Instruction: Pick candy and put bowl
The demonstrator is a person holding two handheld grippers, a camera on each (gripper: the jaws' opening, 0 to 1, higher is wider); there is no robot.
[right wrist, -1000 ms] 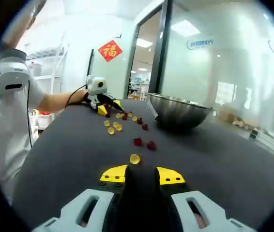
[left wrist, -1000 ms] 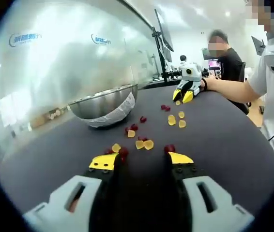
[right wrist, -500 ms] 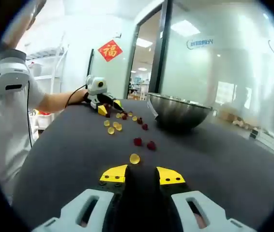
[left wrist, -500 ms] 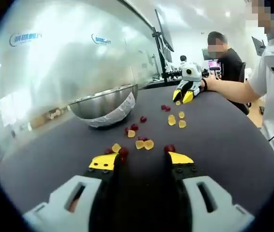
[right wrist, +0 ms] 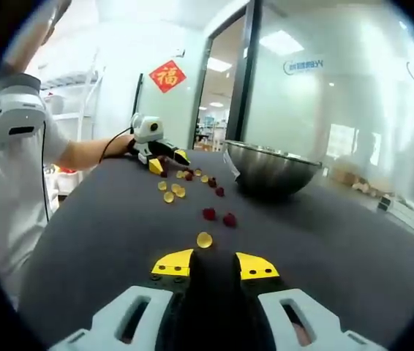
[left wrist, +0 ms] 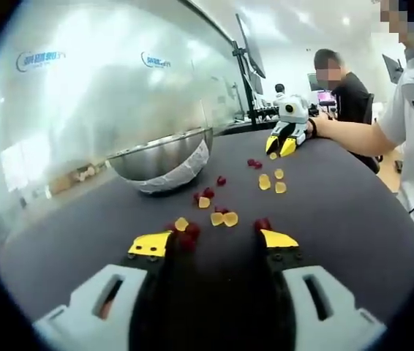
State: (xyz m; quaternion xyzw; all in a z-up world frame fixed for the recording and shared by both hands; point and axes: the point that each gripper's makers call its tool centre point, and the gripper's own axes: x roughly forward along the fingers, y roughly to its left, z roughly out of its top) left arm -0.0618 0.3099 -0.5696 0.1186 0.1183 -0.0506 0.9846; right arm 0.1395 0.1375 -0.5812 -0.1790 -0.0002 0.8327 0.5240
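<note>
Between my left fingers (left wrist: 153,243) lies bare dark tabletop (left wrist: 339,212), an open lane running forward. Red candies (left wrist: 187,232) crowd the tip of one finger and another red candy (left wrist: 263,224) sits at the other tip; yellow candies (left wrist: 223,219) lie across the lane just ahead. Beyond them the steel bowl (left wrist: 162,158) blocks the way toward the glass wall (left wrist: 104,80). On the far side my other gripper (left wrist: 281,146) stands on the cloth, with my forearm (left wrist: 353,133) behind it.

From the right gripper view, a yellow candy (right wrist: 204,239) sits just ahead of my narrow gap. The tabletop on either side of it is bare.
</note>
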